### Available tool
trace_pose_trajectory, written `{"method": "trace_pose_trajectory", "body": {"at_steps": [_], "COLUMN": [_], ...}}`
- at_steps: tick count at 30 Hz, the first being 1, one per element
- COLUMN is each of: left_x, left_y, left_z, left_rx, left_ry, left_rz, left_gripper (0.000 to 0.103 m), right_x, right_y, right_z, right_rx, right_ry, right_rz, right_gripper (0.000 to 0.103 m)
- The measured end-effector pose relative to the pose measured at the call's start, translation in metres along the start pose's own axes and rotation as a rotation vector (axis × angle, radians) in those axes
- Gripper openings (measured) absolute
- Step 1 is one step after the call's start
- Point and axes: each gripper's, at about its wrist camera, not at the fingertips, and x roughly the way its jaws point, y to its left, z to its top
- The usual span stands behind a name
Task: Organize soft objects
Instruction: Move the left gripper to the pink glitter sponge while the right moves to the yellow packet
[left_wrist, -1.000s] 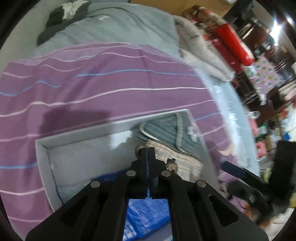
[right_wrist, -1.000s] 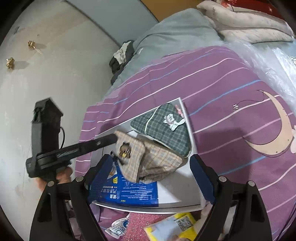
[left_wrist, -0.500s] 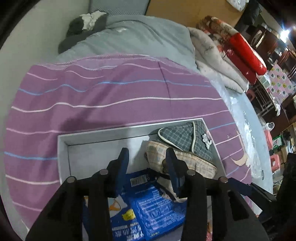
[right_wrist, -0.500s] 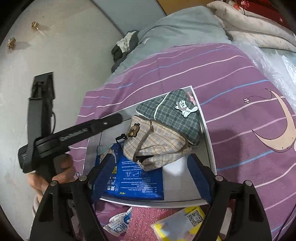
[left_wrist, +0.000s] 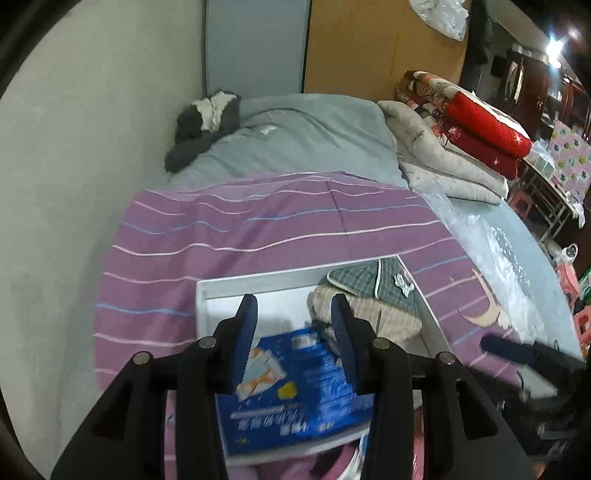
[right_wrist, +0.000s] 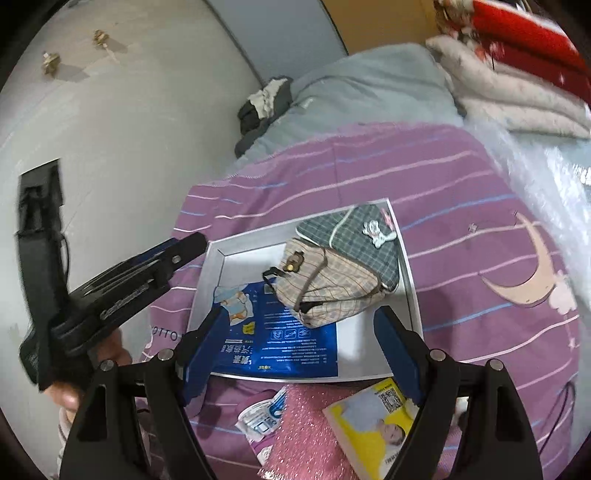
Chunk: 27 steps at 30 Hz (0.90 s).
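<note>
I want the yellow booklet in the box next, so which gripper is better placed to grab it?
Right. The right gripper is open, and the yellow booklet lies just below it, outside the box. The left gripper points elsewhere.

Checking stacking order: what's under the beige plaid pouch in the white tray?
The beige plaid pouch overlaps a flat blue printed packet and the edge of a green plaid pouch in the shallow white tray. Anything beneath its middle is hidden.
</note>
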Motion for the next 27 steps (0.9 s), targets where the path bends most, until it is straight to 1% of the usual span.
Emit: {"method": "trace_pose_trajectory", "body": {"at_steps": [3,6,8,9,11,14,18,20,22,24,27], "left_x": [-0.013,-0.026,-0.035,-0.039,-0.044,-0.051,-0.055,-0.055,-0.055,-0.054,-0.049], "left_y": [0.001,0.002,0.003,0.002,0.001,0.000,-0.002,-0.005,-0.011,-0.014,-0.017], "left_z": [-0.014,-0.025,-0.030,-0.032,-0.035,-0.040,-0.047,-0.052,-0.057,-0.063,-0.069], "left_rx": [0.014,-0.002,-0.013,-0.016,-0.020,-0.035,-0.057,-0.050,-0.032,-0.023,-0.025], "left_ry": [0.032,0.030,0.019,0.013,0.002,-0.006,0.000,0.004,0.000,0.004,0.032], "left_rz": [0.064,0.066,0.065,0.072,0.077,0.074,0.036,0.048,0.076,0.081,0.030], "left_gripper": [0.043,0.044,0.046,0.050,0.051,0.051,0.051,0.051,0.051,0.051,0.051], "right_x": [-0.011,-0.017,-0.020,-0.020,-0.022,-0.026,-0.033,-0.035,-0.037,-0.036,-0.033], "right_y": [0.008,0.016,0.021,0.022,0.025,0.029,0.032,0.033,0.033,0.033,0.030], "right_z": [-0.004,-0.011,-0.019,-0.022,-0.029,-0.037,-0.044,-0.047,-0.050,-0.054,-0.059], "right_rx": [-0.029,-0.060,-0.081,-0.089,-0.107,-0.131,-0.145,-0.152,-0.157,-0.153,-0.152], "right_ry": [-0.012,-0.018,-0.017,-0.015,-0.008,-0.015,-0.030,-0.035,-0.043,-0.043,-0.031], "right_rz": [-0.010,-0.024,-0.042,-0.047,-0.053,-0.072,-0.080,-0.082,-0.088,-0.085,-0.077], "right_gripper": [0.081,0.081,0.081,0.081,0.081,0.081,0.081,0.081,0.081,0.081,0.081]}}
